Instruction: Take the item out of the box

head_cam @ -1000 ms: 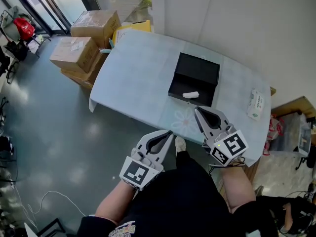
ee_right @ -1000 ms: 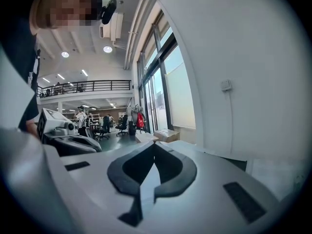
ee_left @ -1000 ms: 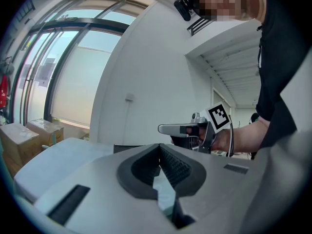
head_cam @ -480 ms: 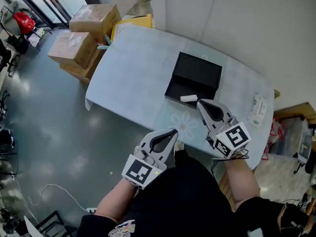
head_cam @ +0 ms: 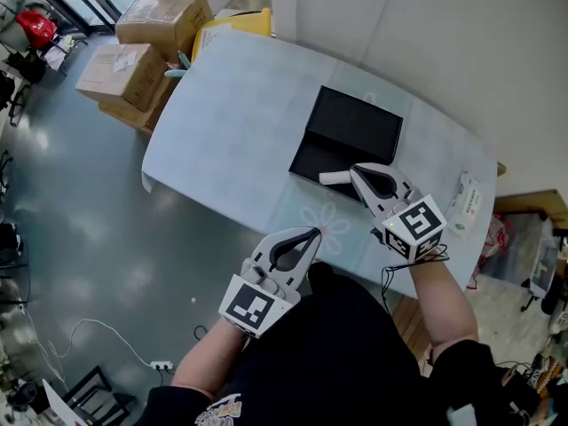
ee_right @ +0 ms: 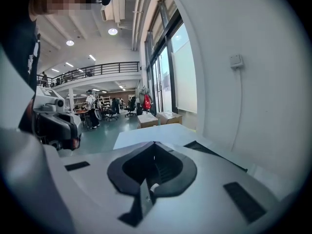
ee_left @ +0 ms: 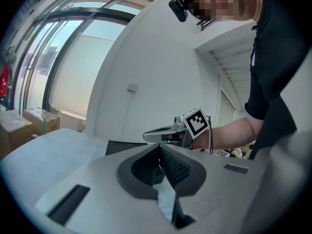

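An open black box (head_cam: 348, 138) lies on the pale blue table (head_cam: 231, 122); its lid is folded back toward the wall. A small white item (head_cam: 335, 177) rests in the near part of the box. My right gripper (head_cam: 355, 170) is shut and empty, its tips just right of the white item, above the box's near edge. My left gripper (head_cam: 314, 232) is shut and empty over the table's near edge, short of the box. In the left gripper view the box (ee_left: 122, 146) shows past the shut jaws, with the right gripper (ee_left: 165, 135) beyond it.
Cardboard boxes (head_cam: 164, 16) and a yellow thing (head_cam: 232, 27) stand on the floor beyond the table's far left corner. A white packet (head_cam: 463, 204) lies on the table's right end. A white wall runs behind the table.
Both grippers have moved forward toward the table. The right gripper's tips have come over the box's near edge, beside the white item. Both stay shut.
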Motion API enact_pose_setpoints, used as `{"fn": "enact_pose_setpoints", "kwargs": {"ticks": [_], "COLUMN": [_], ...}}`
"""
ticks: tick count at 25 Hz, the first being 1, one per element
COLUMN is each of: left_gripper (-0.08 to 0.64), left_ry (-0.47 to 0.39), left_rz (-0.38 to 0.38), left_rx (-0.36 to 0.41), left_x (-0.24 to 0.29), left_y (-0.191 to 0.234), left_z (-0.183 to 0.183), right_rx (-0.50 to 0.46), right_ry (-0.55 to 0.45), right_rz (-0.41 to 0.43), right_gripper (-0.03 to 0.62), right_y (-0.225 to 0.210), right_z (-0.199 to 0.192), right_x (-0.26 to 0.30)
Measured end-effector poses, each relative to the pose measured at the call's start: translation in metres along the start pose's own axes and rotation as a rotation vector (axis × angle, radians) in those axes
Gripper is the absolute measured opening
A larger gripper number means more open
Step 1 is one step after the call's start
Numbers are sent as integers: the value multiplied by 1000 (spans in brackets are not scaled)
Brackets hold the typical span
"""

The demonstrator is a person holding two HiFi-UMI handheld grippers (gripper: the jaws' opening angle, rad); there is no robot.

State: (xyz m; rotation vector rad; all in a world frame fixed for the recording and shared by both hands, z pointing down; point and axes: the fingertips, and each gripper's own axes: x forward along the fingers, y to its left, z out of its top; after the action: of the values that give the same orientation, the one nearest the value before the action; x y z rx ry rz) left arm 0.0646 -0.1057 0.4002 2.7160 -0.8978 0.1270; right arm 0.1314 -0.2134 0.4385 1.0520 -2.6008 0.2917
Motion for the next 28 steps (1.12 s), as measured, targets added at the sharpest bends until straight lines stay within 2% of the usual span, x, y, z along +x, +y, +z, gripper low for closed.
{"fn": "enact_pose_setpoints", "kwargs": {"ticks": [5, 11, 14, 20, 28], "left_gripper": [8, 8, 8, 8, 9], "left_ry": [14, 41, 50, 56, 65], "left_rz": [-2, -3, 0, 16, 55], "left_rx": [-16, -37, -44, -56, -80], "left_x": [15, 28, 32, 36, 33], "left_y": [6, 13, 16, 24, 32], "left_z": [-7, -16, -20, -24, -31], "right_rx": [-24, -138, -210, -362, -587], "right_ry": [102, 286, 379, 543, 708], "right_rz": [58, 161, 196, 260, 342], "right_gripper": [11, 14, 28, 100, 138], "right_y": [-18, -25, -29, -34, -37], "right_z": [-26, -69, -92, -128, -164], "right_x": [21, 43, 50, 58, 63]}}
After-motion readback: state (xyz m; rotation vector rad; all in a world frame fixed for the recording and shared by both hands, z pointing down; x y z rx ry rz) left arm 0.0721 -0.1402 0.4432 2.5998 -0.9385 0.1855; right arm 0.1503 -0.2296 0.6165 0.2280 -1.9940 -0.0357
